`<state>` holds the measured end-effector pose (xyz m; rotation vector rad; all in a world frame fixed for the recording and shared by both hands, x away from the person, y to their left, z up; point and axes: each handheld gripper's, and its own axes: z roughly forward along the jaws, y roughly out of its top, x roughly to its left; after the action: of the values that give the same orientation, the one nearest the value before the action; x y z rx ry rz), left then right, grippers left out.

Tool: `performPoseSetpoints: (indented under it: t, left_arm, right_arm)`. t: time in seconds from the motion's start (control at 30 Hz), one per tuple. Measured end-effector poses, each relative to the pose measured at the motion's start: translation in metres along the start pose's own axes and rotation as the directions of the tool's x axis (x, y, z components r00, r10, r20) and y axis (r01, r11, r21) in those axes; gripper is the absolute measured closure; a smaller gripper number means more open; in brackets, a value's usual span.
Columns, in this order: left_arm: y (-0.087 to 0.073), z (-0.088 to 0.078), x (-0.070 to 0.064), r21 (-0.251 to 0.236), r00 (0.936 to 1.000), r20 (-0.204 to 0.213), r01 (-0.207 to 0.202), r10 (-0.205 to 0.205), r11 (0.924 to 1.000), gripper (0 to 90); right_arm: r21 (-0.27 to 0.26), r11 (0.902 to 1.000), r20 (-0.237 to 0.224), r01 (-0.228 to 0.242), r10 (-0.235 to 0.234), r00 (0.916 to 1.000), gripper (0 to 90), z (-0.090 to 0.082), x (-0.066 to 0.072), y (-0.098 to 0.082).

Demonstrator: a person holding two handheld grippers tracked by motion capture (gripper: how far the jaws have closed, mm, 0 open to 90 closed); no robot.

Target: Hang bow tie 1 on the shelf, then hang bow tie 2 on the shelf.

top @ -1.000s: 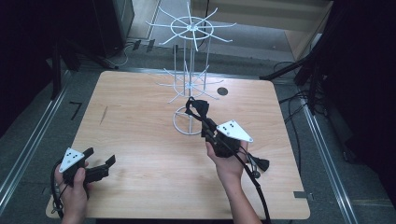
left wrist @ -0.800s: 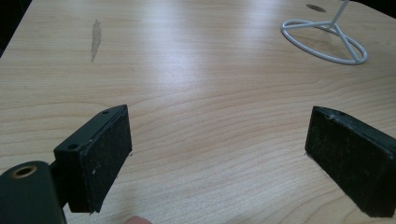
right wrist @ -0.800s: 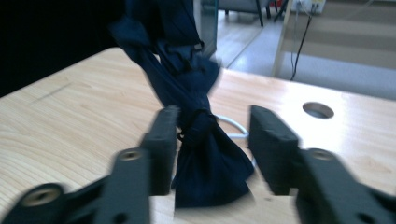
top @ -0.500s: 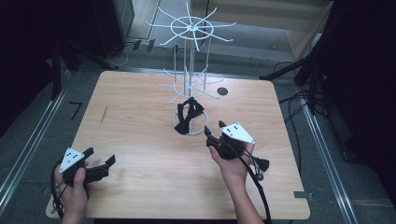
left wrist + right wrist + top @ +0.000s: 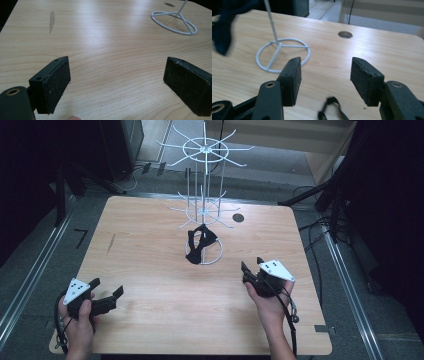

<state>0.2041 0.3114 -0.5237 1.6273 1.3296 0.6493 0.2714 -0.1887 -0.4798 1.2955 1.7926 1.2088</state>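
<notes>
Your right gripper (image 5: 251,269) sits released and empty, jaws apart; the black cloth (image 5: 199,244) hangs on the wire rack (image 5: 204,206) ahead-left of it, long axis vertical. Your left gripper (image 5: 106,293), also spread wide, is farther off.

light wood table (image 5: 150,270) in the middle of the room, with a grey smudge (image 5: 110,243) on its left part and a round hole (image 5: 238,218) near the far edge. a white wire rack (image 5: 204,180) stands on its ring base (image 5: 216,255) at the centre, spokes fanning out in tiers. a black strap-like thing (image 5: 199,243) hangs from a low spoke, over the base. metal rails (image 5: 30,280) run along the grey floor on both sides, and black cables (image 5: 315,227) trail at the right.
</notes>
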Motion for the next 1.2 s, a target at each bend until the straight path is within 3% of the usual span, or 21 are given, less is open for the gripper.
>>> performPoseSetpoints:
  t: [0.03,0.23,0.5,0.63,0.87,1.0,1.13,1.17,1.2]
  left_arm:
    - [0.0,0.0,0.0,0.002,1.0,-0.001,-0.001,0.001,1.0,8.1]
    - [0.0,0.0,-0.001,0.004,1.0,-0.001,-0.003,0.003,1.0,8.1]
    - [0.0,0.0,-0.001,0.002,1.0,-0.004,-0.003,0.003,1.0,8.1]
    - [0.0,0.0,-0.001,0.003,1.0,-0.006,-0.004,0.004,1.0,8.1]
    - [0.0,0.0,-0.001,0.006,0.9999,-0.006,-0.008,0.008,0.9999,8.1]
    - [0.0,-0.001,-0.001,0.007,1.0,-0.004,-0.007,0.007,1.0,8.1]
    - [0.0,0.0,-0.001,0.006,1.0,-0.004,-0.004,0.004,1.0,8.1]
    - [0.0,0.0,-0.001,0.007,1.0,-0.003,-0.005,0.005,1.0,8.1]
    - [0.0,0.0,-0.001,0.007,1.0,-0.003,-0.005,0.005,1.0,8.1]
  right_arm:
    - [0.006,1.0,0.014,-0.007,0.007,0.9999,43.2,-0.004,-0.009,-0.006]
    - [0.026,0.9995,0.04,-0.016,0.015,0.9991,43.0,-0.015,-0.03,-0.02]
    - [0.043,0.9985,0.051,-0.033,0.031,0.9982,42.7,-0.028,-0.052,-0.038]
    - [0.052,0.9975,0.04,-0.048,0.046,0.9982,42.9,-0.031,-0.06,-0.047]
    - [0.093,0.9942,0.033,-0.053,0.05,0.9982,43.1,-0.028,-0.062,-0.06]
    - [0.135,0.9888,0.028,-0.062,0.059,0.9979,43.0,-0.022,-0.065,-0.066]
    - [0.201,0.9757,0.015,-0.087,0.085,0.9962,43.2,-0.015,-0.068,-0.073]
    - [0.24,0.9672,0.004,-0.084,0.085,0.9963,43.2,-0.013,-0.069,-0.077]
    - [0.24,0.9672,0.004,-0.084,0.085,0.9963,43.2,-0.013,-0.069,-0.077]
